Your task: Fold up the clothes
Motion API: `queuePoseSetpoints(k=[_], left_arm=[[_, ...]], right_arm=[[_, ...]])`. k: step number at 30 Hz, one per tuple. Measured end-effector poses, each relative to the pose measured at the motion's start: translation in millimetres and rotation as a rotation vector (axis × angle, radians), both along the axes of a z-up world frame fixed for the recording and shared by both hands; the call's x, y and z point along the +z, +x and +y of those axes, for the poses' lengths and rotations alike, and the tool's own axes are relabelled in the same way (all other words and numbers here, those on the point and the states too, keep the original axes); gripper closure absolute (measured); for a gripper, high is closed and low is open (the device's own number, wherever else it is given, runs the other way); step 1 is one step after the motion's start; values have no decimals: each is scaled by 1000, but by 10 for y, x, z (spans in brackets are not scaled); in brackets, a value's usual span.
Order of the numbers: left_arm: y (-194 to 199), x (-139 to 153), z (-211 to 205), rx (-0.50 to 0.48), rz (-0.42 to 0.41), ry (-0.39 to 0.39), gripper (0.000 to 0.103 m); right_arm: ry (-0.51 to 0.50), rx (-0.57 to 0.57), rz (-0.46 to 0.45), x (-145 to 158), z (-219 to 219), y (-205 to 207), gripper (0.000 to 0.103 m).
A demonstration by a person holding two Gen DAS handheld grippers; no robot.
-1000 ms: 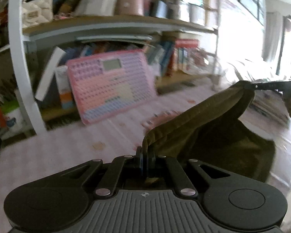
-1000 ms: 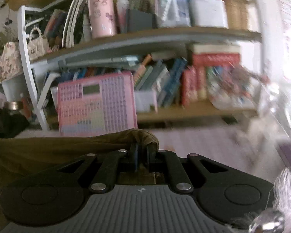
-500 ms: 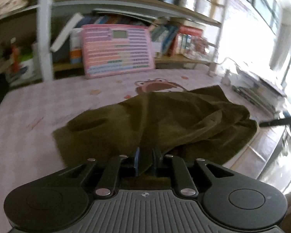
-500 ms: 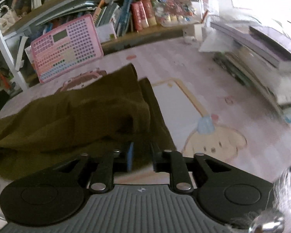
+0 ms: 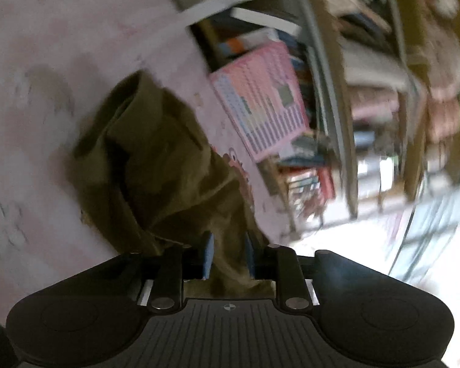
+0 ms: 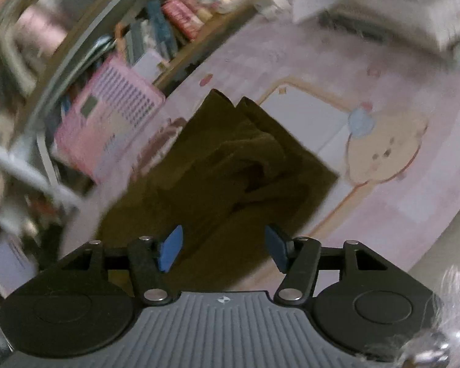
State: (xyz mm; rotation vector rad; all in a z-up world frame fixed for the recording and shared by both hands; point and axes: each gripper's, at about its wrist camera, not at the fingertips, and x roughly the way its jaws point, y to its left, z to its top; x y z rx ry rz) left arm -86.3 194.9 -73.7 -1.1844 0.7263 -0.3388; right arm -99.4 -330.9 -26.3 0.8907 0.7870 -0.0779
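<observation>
Right wrist: right tongs (image 6: 222, 250) opening, olive garment (image 6: 230, 165) between, unpressed

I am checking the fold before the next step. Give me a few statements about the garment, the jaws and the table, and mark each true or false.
1. The olive garment lies bunched on the pink patterned table cover. True.
2. The right gripper is clamped shut on the cloth. False: its jaws are opening and stand wide apart, with the cloth lying below them and neither pad pressing on it.
3. Cloth sits between the jaws of the left gripper. True; those jaws are opening too.
4. The pink keyboard toy lies flat on top of the garment. False: it leans at the shelf unit, beside the garment.
5. The garment is bright red. False: it is dark olive green.
</observation>
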Motion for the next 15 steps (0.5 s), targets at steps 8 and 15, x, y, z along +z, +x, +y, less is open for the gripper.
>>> queuePoseSetpoints(k=[8, 15], left_arm=[[125, -241, -201, 60, 162, -182, 59], [321, -436, -426, 48, 276, -214, 48]], right_arm=[[280, -232, 112, -270, -248, 318, 44], [304, -258, 158, -401, -385, 551, 44]])
